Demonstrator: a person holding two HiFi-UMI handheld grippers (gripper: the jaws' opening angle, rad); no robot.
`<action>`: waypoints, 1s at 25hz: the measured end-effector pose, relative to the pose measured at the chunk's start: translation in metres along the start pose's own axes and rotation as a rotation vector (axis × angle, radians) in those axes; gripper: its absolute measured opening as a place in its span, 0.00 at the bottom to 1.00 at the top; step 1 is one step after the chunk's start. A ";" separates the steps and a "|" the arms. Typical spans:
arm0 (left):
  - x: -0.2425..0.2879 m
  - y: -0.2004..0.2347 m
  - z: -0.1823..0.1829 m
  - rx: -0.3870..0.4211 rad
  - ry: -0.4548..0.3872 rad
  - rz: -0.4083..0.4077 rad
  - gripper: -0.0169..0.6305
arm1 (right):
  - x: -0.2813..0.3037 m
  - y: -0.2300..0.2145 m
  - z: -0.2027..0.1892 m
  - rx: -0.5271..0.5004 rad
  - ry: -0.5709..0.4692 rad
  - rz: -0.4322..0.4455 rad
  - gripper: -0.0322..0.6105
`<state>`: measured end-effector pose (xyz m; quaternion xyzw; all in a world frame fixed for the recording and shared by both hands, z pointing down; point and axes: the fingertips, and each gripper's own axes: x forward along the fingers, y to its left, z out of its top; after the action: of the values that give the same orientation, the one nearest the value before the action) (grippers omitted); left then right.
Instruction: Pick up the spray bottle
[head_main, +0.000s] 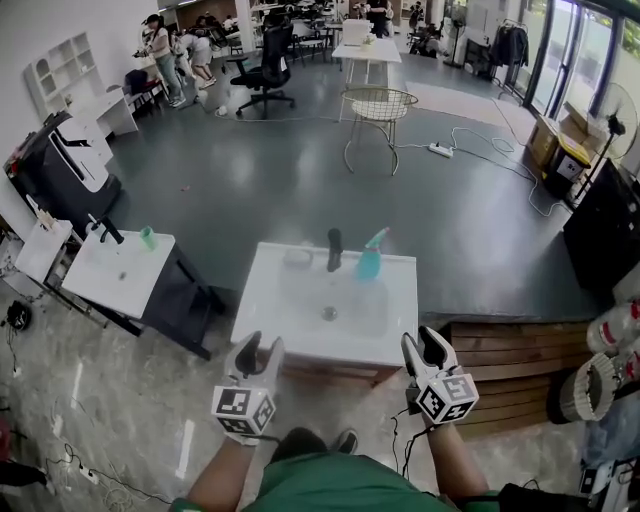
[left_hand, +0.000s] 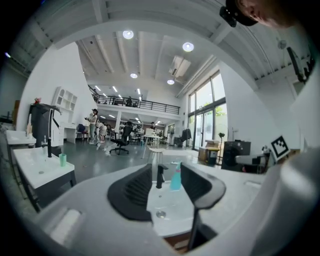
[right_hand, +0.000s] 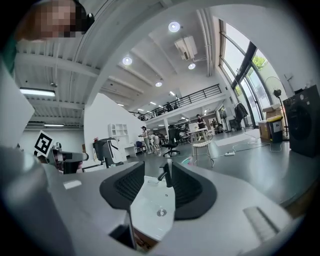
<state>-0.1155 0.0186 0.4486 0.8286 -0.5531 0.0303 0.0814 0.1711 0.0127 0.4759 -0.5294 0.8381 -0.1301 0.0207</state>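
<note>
The teal spray bottle stands upright at the back of a white sink basin, just right of a black faucet. Both grippers hover short of the basin's near edge, apart from the bottle. My left gripper is open with nothing between its jaws. In the left gripper view the bottle shows far ahead between the jaws, beside the faucet. My right gripper is also open and empty. Its own view has the faucet ahead, with only a teal sliver of the bottle past the right jaw.
A second white basin with a black faucet and a green cup stands to the left. Wooden slats lie to the right of the sink. A wire chair, an office chair and floor cables are farther back, with people beyond.
</note>
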 end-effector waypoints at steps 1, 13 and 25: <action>0.008 0.006 0.001 -0.004 -0.001 0.001 0.30 | 0.008 -0.003 0.000 -0.001 0.004 -0.004 0.31; 0.143 0.109 0.017 -0.014 0.016 -0.080 0.30 | 0.131 -0.030 0.014 -0.001 0.027 -0.130 0.31; 0.244 0.186 0.012 -0.012 0.048 -0.182 0.30 | 0.243 -0.042 0.015 -0.030 0.060 -0.206 0.31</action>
<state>-0.1935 -0.2758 0.4899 0.8739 -0.4736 0.0391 0.1022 0.1044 -0.2240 0.4965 -0.6089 0.7813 -0.1348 -0.0260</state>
